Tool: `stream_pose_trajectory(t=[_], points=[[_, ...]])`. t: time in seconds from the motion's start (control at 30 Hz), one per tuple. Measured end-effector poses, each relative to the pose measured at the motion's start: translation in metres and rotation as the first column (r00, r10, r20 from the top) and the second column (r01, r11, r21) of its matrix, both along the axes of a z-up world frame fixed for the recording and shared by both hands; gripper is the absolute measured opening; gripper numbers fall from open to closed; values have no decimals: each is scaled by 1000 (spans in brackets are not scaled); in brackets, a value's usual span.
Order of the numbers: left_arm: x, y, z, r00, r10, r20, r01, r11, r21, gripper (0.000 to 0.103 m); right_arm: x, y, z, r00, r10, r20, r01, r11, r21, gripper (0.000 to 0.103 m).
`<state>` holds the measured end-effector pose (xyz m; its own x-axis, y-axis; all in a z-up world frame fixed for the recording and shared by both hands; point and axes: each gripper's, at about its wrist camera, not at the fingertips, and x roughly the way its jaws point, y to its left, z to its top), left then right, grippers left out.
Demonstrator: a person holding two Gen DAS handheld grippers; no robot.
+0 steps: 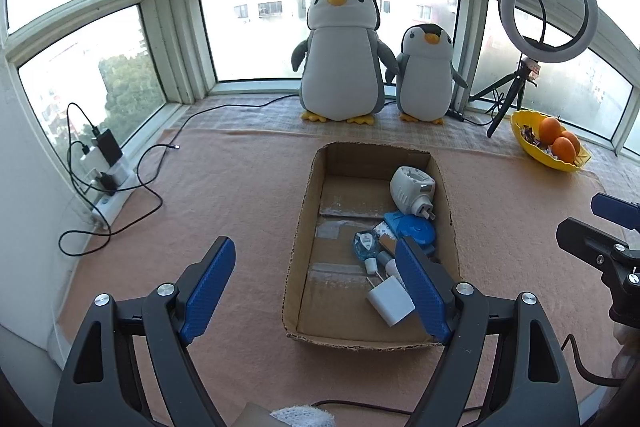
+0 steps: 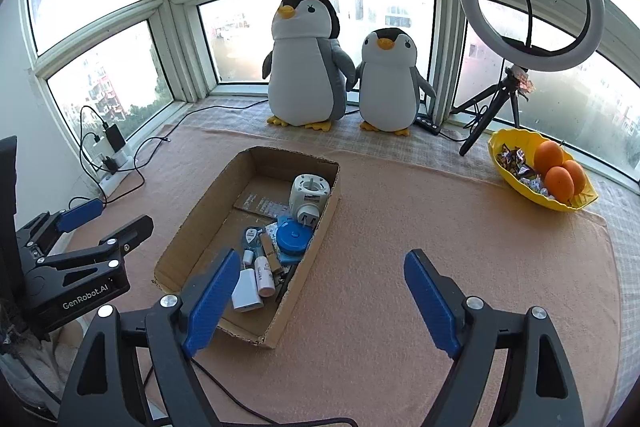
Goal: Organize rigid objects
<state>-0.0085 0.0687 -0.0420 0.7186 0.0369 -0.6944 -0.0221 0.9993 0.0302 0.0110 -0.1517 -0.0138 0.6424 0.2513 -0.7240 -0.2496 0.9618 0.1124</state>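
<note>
Both tools spread wide, nothing between the blue pads: left tool (image 1: 316,267) above the near end of the cardboard box (image 1: 304,227), right tool (image 2: 320,279) just right of it. Box sits on the peach cloth (image 1: 240,187), holding white adapter (image 1: 412,189), blue round case (image 1: 416,230), white charger (image 1: 390,301) and small bottles, all piled along its right wall

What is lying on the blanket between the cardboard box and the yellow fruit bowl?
Nothing: between the cardboard box and the yellow fruit bowl only bare pink blanket shows, most clearly in the right wrist view.
</note>
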Motion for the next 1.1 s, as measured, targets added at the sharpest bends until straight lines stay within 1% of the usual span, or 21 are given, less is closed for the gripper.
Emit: stream_pose_trajectory(t=[0.1,1.1], points=[[-1,-1,1,1000,-6,0,6,1000,-5,83,-1,-1,-1,1000,-16,3,16,1000,-16,81],[-3,-3,1,1000,-18,-5,18,1000,-23,83,2,-3,-6,999,-24,-27,24,1000,0,81]])
